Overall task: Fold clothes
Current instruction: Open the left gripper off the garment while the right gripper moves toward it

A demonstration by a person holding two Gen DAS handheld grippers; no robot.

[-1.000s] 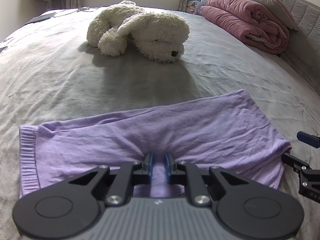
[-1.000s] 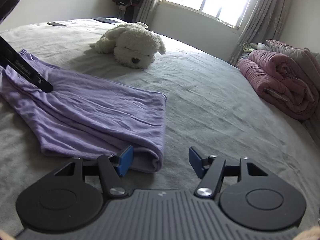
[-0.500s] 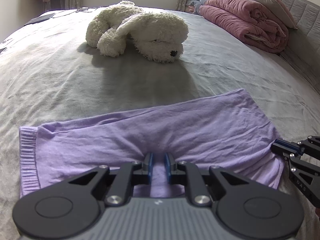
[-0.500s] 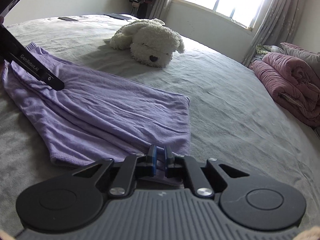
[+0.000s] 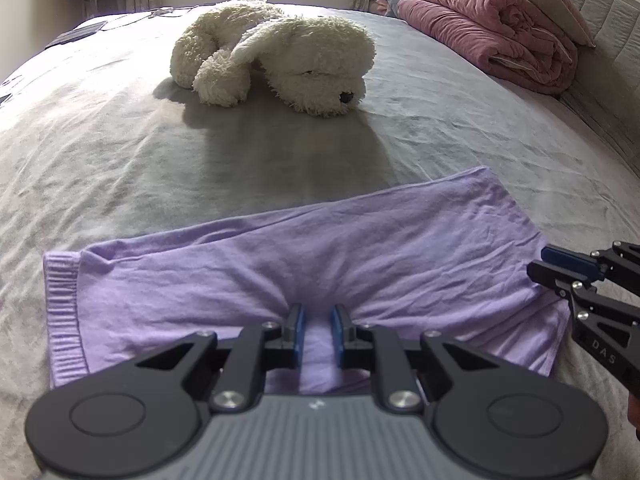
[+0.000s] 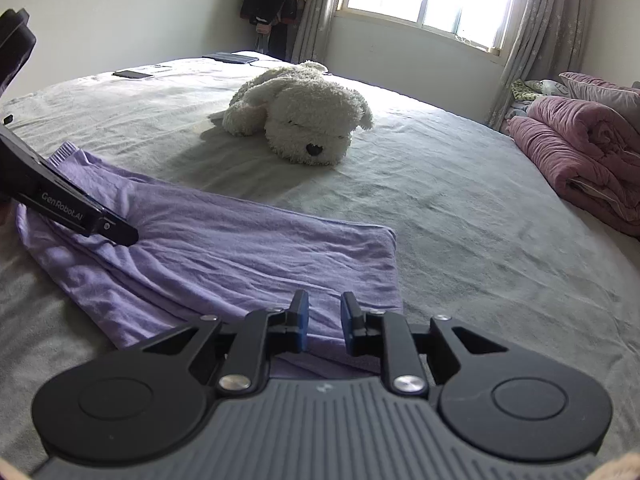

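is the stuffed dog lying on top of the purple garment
No, the stuffed dog lies on the grey bed sheet, clear of the purple garment.

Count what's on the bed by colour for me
Purple: 1, the garment
White: 1, the plush dog
Pink: 1, the rolled quilt
Dark: 2 flat items at the far edge
Total: 5

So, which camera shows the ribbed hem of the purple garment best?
The left wrist view: the whole ribbed hem lies flat at the garment's left edge. The right wrist view shows only its tip, beside the left claw.
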